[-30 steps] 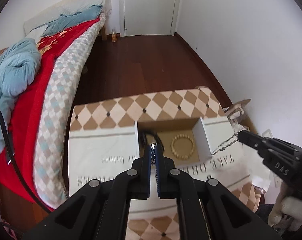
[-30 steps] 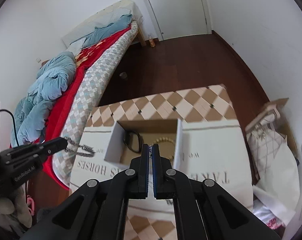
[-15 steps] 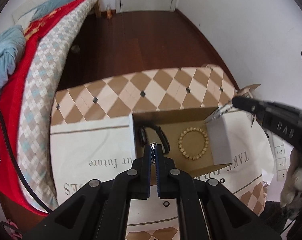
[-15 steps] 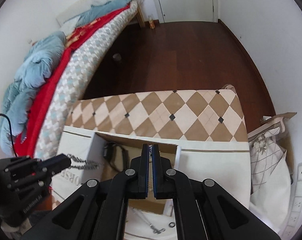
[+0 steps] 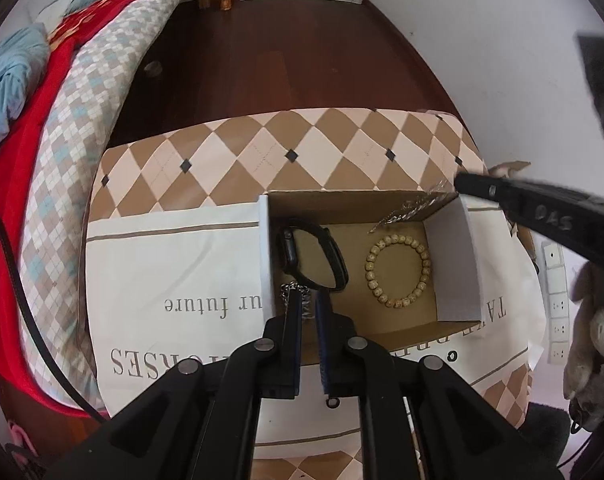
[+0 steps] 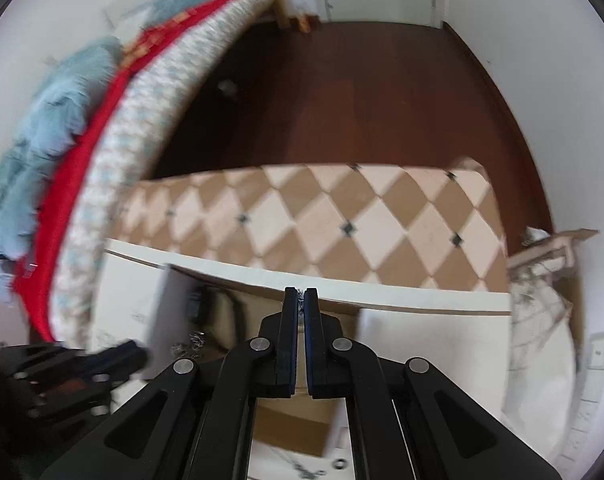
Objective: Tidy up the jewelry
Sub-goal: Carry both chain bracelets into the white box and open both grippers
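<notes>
An open cardboard box [image 5: 455,264] sits on a white printed cloth. Inside lie a black watch [image 5: 313,252] at left and a wooden bead bracelet [image 5: 397,266] at right. My left gripper [image 5: 309,300] hovers over the box's near left corner, its jaws slightly apart, with a silver chain [image 5: 298,294] at the tips. My right gripper [image 6: 300,300] is shut on a thin silver chain [image 5: 411,210], which dangles over the box's far right corner; the gripper also shows in the left wrist view [image 5: 461,184]. The right wrist view is blurred.
The box rests on a table with a brown-and-cream diamond cloth [image 5: 286,152]. A bed with a red and blue cover [image 5: 42,92] stands at left. Dark wood floor [image 5: 286,60] lies beyond. A small ring [image 6: 339,463] and chain lie on the near cloth.
My left gripper has lowered toward the box and its jaws have parted a little on the chain. My right gripper has swung its chain over the box's far right corner.
</notes>
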`<state>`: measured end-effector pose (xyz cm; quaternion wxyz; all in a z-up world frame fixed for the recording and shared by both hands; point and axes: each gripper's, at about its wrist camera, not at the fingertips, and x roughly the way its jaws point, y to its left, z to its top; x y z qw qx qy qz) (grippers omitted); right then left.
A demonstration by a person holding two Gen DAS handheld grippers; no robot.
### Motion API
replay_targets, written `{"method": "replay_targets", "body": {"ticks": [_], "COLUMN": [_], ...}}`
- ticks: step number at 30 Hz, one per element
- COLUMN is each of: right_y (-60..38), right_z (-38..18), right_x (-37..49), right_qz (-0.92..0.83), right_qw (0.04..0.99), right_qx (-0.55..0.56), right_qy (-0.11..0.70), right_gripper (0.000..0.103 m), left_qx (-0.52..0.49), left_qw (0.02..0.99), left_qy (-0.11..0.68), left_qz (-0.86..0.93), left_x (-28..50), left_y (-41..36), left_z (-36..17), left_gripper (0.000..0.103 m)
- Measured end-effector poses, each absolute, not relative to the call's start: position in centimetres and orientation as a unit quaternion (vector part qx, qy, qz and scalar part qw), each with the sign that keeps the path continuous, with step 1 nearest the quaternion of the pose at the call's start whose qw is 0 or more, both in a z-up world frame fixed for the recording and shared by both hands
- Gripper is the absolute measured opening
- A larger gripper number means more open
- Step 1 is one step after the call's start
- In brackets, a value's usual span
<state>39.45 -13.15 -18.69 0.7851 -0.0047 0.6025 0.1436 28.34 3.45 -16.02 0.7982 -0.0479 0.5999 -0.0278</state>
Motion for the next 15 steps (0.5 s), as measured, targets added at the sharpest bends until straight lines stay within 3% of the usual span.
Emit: {"method": "replay_targets", "body": {"ticks": [1,2,3,4,5,6,7,9,11,15], "right_y": [-13.6,-14.0,-14.5,-14.8,-15.2,-15.4,-15.6,-15.7,-15.6,-15.0], "right_z": [-19.0,-19.0,-18.9,-18.6,-18.3,-17.9,-17.6,-17.1,-16.9,-17.7], "right_x": [39.6,39.6,39.5,39.2,38.9,38.6,38.3,37.4,36.1,32.7], "right_qz": [0.134,0.132,0.131,0.129,0.129,0.127,0.122,0.109,0.090,0.066], "right_qw": [0.780,0.781,0.783,0.786,0.789,0.793,0.795,0.802,0.807,0.810], "right_qx": [-0.001,0.004,0.007,0.010,0.012,0.010,0.006,-0.011,-0.040,-0.086], "right_qy": [0.611,0.611,0.608,0.604,0.600,0.596,0.594,0.588,0.582,0.577], "right_gripper": [0.009,0.024,0.035,0.057,0.070,0.071,0.071,0.074,0.099,0.103], "left_qx": [-0.046,-0.046,-0.048,-0.047,-0.045,-0.044,-0.042,-0.037,-0.020,-0.006], "left_qw": [0.799,0.800,0.803,0.809,0.813,0.818,0.824,0.833,0.834,0.832], "left_qy": [0.599,0.598,0.594,0.586,0.581,0.574,0.564,0.551,0.547,0.547], "left_qz": [-0.021,-0.016,-0.013,-0.006,-0.001,0.007,0.019,0.038,0.067,0.091], "left_x": [28.4,28.4,28.4,28.3,28.2,28.0,27.9,27.5,27.2,26.0], "left_y": [3.5,3.7,3.9,4.1,4.3,4.5,4.8,5.2,5.6,6.1], "left_z": [-15.9,-15.7,-15.4,-15.0,-14.7,-14.4,-14.0,-13.5,-13.6,-15.0], "left_gripper": [0.008,0.010,0.017,0.032,0.042,0.068,0.084,0.087,0.099,0.103]}}
